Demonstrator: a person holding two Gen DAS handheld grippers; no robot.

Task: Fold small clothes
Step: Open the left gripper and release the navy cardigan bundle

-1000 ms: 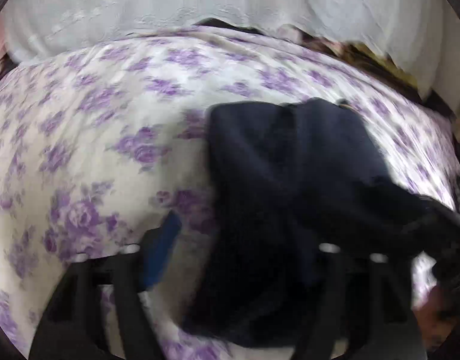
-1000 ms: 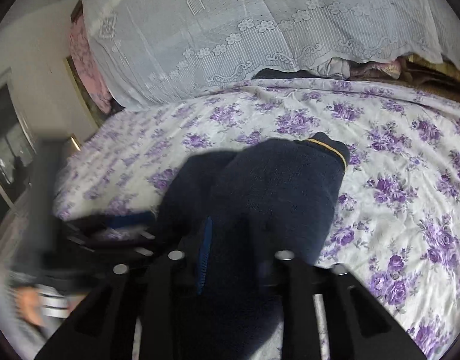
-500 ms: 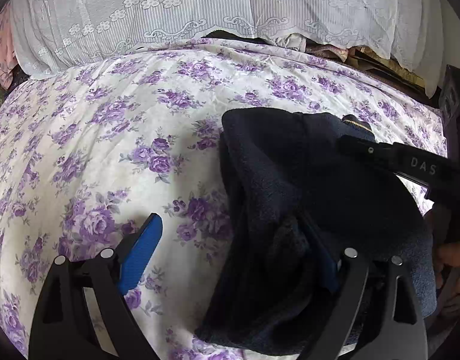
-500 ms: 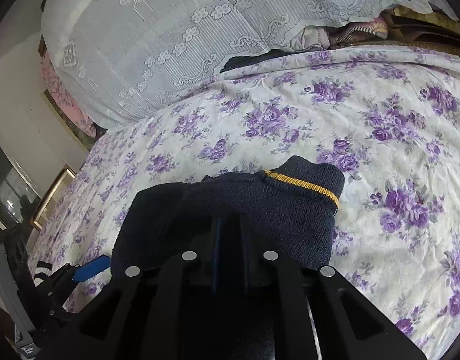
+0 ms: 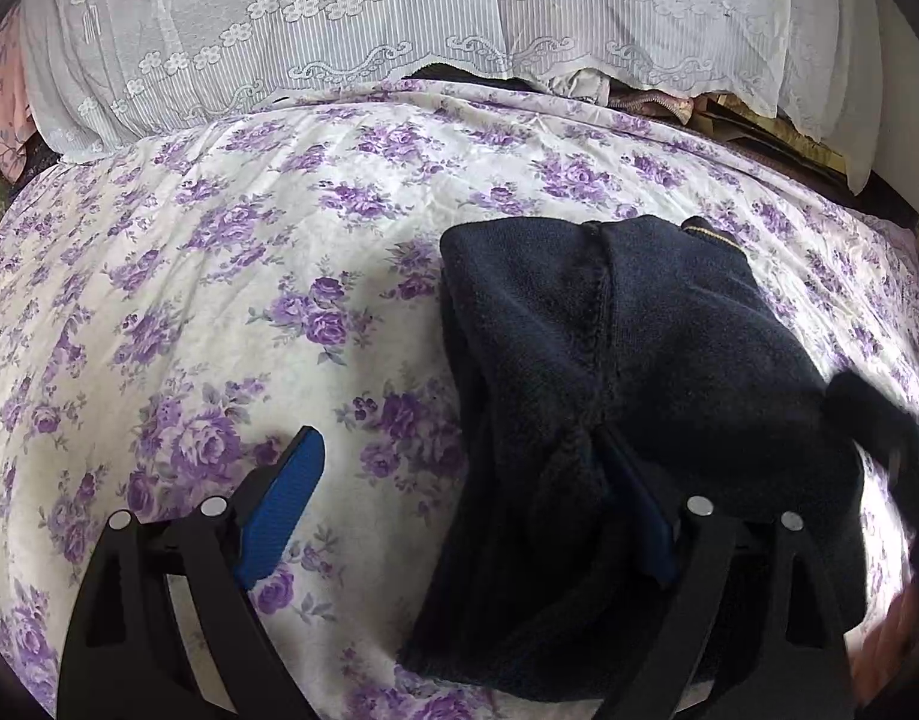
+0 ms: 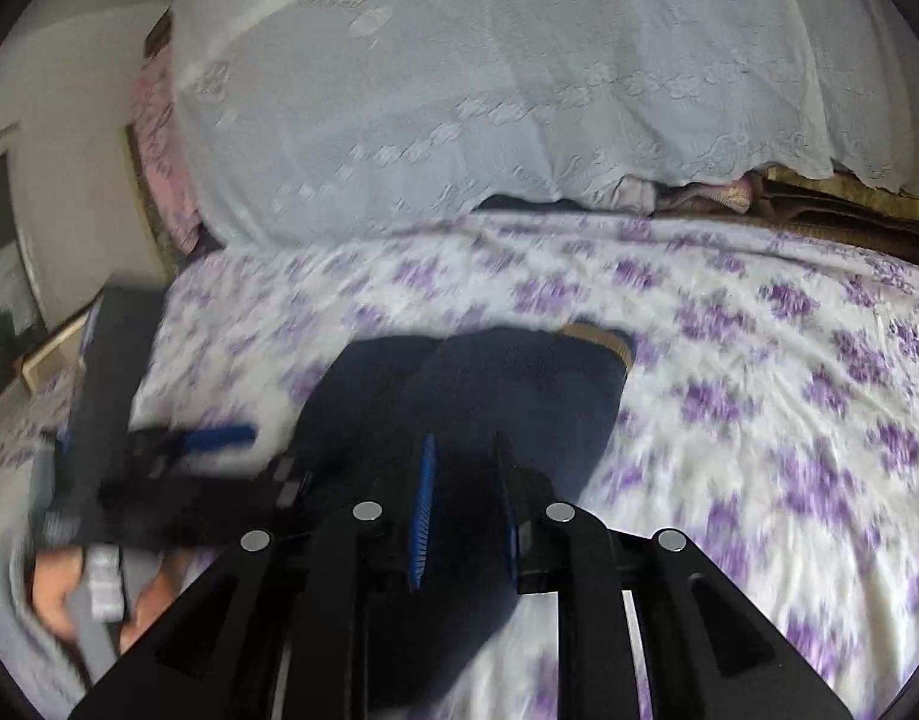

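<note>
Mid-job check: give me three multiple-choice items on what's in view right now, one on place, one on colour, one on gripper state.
1. Where does the garment lie?
A. on the floral bedspread
B. on the lace cover
C. on the floor

2. What colour is the stripe on its cuff?
A. red
B. white
C. yellow

3. How do the jaws of the left gripper stand?
A. pressed shut
B. wide apart
C. out of view

Answers: 1 A, purple flowers surround it; 2 C, a thin yellow line shows at the far end; 3 B, bedspread shows between the pads.
</note>
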